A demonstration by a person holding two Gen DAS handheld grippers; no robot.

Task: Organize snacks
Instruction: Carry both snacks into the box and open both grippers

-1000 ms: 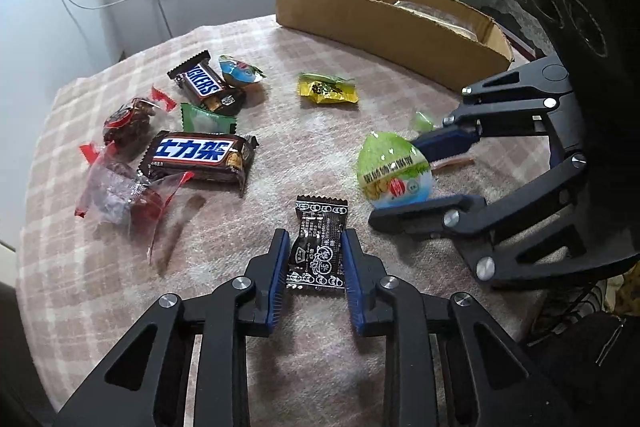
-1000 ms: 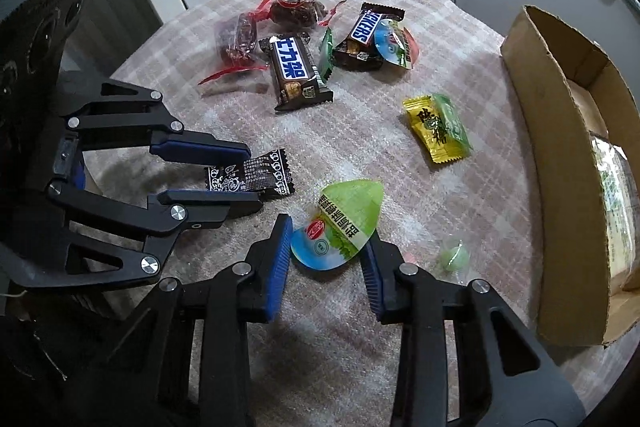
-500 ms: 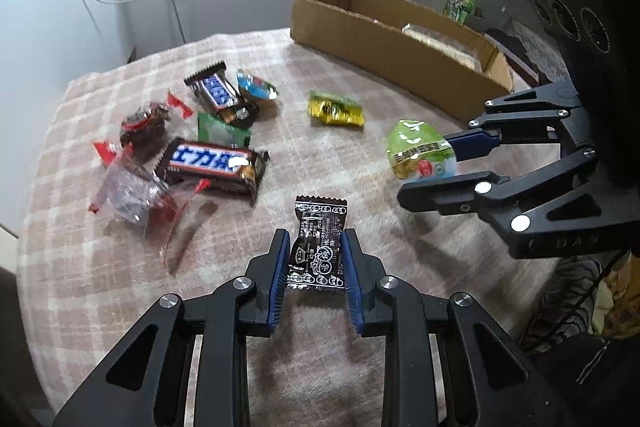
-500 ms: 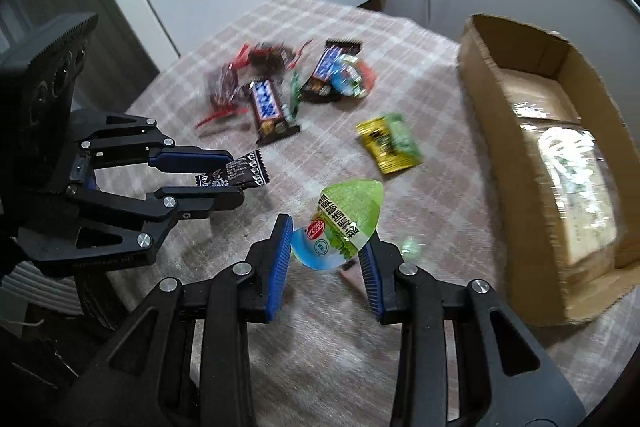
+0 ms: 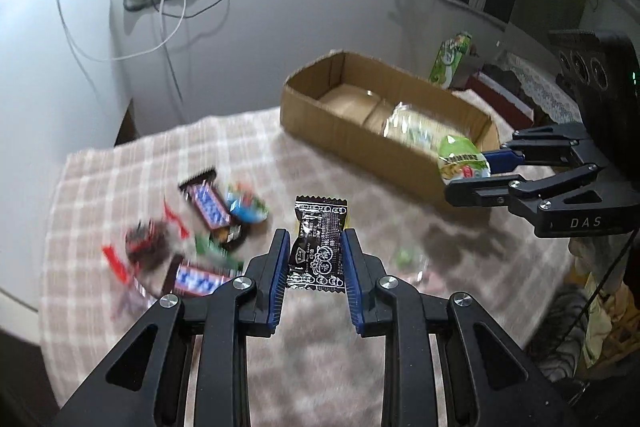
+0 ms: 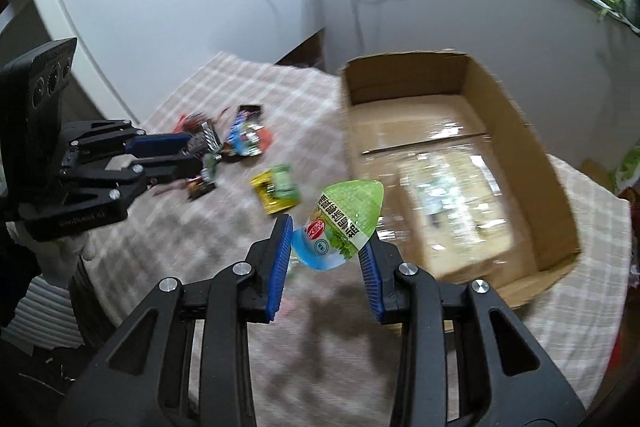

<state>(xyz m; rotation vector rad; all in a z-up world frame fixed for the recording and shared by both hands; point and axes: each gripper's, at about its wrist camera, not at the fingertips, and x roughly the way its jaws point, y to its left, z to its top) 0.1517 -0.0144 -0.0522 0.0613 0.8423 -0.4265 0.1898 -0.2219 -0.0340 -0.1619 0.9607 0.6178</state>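
Observation:
My left gripper (image 5: 314,259) is shut on a black snack packet (image 5: 318,247) and holds it well above the checked tablecloth. My right gripper (image 6: 326,247) is shut on a green jelly cup (image 6: 344,223) and holds it in the air beside the near end of the open cardboard box (image 6: 536,163). In the left wrist view the right gripper (image 5: 476,173) with the jelly cup (image 5: 462,159) sits at the box's (image 5: 352,135) right end. In the right wrist view the left gripper (image 6: 180,151) is at the left, above the pile.
Loose snacks lie on the tablecloth (image 5: 80,187): two Snickers bars (image 5: 206,203), red-wrapped candies (image 5: 144,239), a yellow-green packet (image 6: 278,187) and a small green candy (image 5: 404,255). The box holds a clear-wrapped pack (image 6: 460,195). A wall and cables stand behind the table.
Both grippers have risen from the table with their snacks. The right gripper has carried the jelly cup toward the box. The left gripper has lifted the black packet.

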